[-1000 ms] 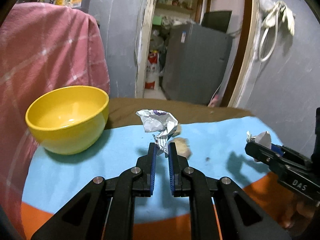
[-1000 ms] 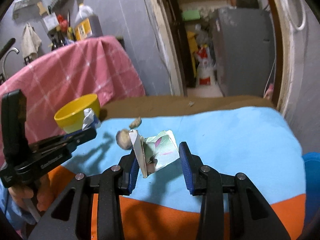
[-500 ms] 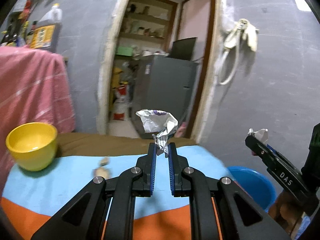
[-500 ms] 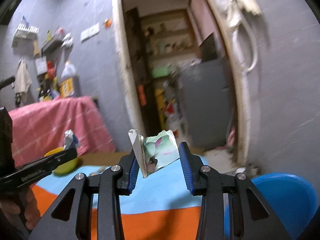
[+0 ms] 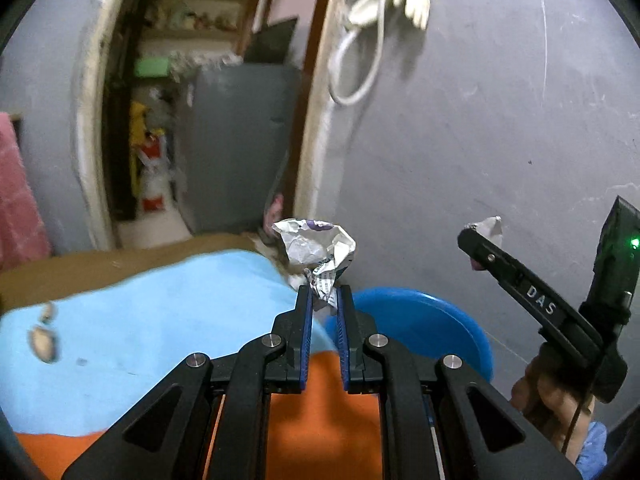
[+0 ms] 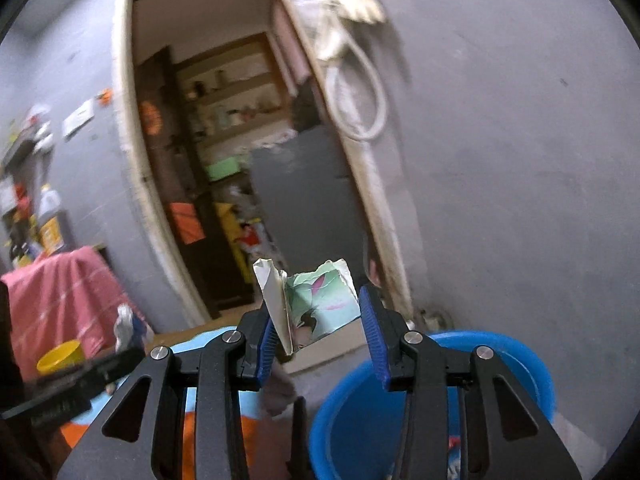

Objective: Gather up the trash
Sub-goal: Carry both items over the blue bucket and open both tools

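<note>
My left gripper [image 5: 324, 300] is shut on a crumpled silvery wrapper [image 5: 316, 242], held in the air over the right end of the table. Just beyond and below it sits a blue tub [image 5: 420, 320] on the floor. My right gripper [image 6: 316, 312] is shut on a folded paper scrap [image 6: 316, 300] with green and pink print. It hangs above the near rim of the blue tub [image 6: 532, 368]. The left wrist view shows the right gripper [image 5: 480, 236] from the side, with a person's hand under it.
A light blue and orange cloth [image 5: 140, 320] covers the table, and small brownish scraps [image 5: 42, 344] lie on it at the left. A yellow bowl [image 6: 60, 356] and a pink cloth [image 6: 60, 292] are far left. Behind stand a grey wall and a doorway with a grey cabinet [image 5: 236, 140].
Both grippers swung right, away from the table's middle and toward the blue tub, which came into view. The yellow bowl left the left wrist view. Both still hold their trash.
</note>
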The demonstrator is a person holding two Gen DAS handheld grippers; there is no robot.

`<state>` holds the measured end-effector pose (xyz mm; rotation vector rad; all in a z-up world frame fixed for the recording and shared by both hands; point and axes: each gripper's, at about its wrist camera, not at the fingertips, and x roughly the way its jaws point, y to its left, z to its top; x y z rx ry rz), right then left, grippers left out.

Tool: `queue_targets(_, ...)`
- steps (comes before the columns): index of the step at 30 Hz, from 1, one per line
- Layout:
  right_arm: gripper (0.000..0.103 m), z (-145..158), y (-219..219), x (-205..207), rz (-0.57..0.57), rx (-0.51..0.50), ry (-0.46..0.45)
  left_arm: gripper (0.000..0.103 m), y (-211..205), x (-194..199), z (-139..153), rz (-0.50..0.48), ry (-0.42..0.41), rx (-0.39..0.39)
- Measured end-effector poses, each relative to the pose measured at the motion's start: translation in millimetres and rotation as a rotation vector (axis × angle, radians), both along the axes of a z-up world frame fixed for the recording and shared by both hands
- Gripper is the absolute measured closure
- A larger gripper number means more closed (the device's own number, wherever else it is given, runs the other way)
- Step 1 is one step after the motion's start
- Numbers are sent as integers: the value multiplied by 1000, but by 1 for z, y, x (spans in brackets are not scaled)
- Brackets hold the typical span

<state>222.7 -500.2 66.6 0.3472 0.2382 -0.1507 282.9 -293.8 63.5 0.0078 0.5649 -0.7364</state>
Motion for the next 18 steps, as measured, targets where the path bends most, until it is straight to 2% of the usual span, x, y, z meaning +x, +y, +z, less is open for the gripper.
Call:
queue_targets(5, 65, -11, -23, 7, -57, 62, 83, 94, -37, 16, -14, -46, 110, 15)
queue_targets(8, 65, -20, -36, 10, -76, 101, 130, 94, -56, 27, -25, -75, 172, 50)
queue_targets(15, 64, -36, -54, 15, -94, 181, 221, 94, -85, 40, -46, -126, 216, 127)
queue_targets(18, 59, -38, -56, 14, -97, 197, 235, 93, -92, 41, -55, -145, 238, 158)
